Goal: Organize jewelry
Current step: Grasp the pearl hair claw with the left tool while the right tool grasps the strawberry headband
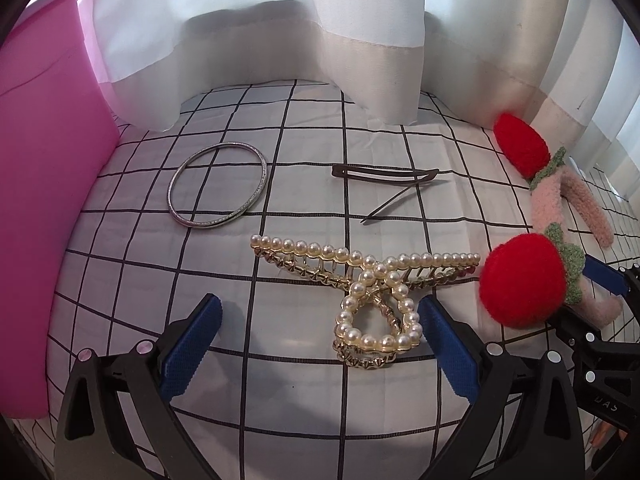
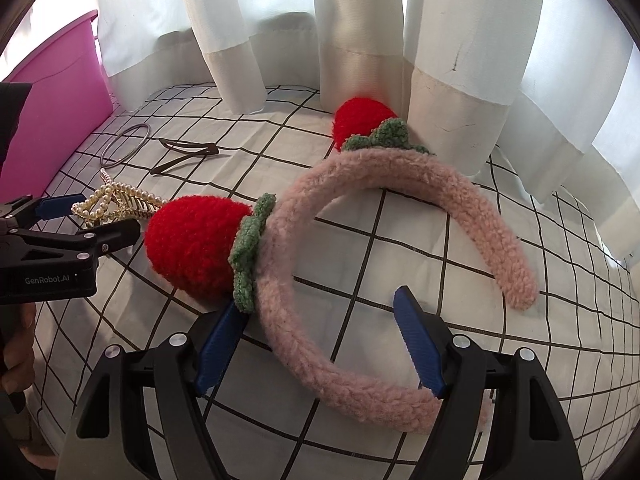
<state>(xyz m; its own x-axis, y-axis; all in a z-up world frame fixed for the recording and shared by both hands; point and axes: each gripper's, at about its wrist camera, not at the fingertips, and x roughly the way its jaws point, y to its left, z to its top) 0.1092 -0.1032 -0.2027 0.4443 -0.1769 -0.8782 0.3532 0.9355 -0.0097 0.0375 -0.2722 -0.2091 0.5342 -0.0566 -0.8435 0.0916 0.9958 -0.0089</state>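
A pearl and gold claw clip [image 1: 372, 292] lies on the checked cloth; its looped handle sits between the open fingers of my left gripper [image 1: 320, 340]. A silver bangle [image 1: 218, 184] and a dark hair clip [image 1: 390, 184] lie farther back. A pink fuzzy headband [image 2: 320, 340] with two red strawberry pompoms [image 2: 192, 246] lies at the right; its band passes between the open fingers of my right gripper [image 2: 320, 340]. The headband also shows in the left wrist view [image 1: 560, 200]. The left gripper shows in the right wrist view [image 2: 88, 216] around the pearl clip [image 2: 116, 200].
A pink plastic bin [image 1: 44, 200] stands at the left edge of the cloth [image 1: 120, 300]. White curtains [image 1: 280, 40] hang along the back and drape onto the cloth.
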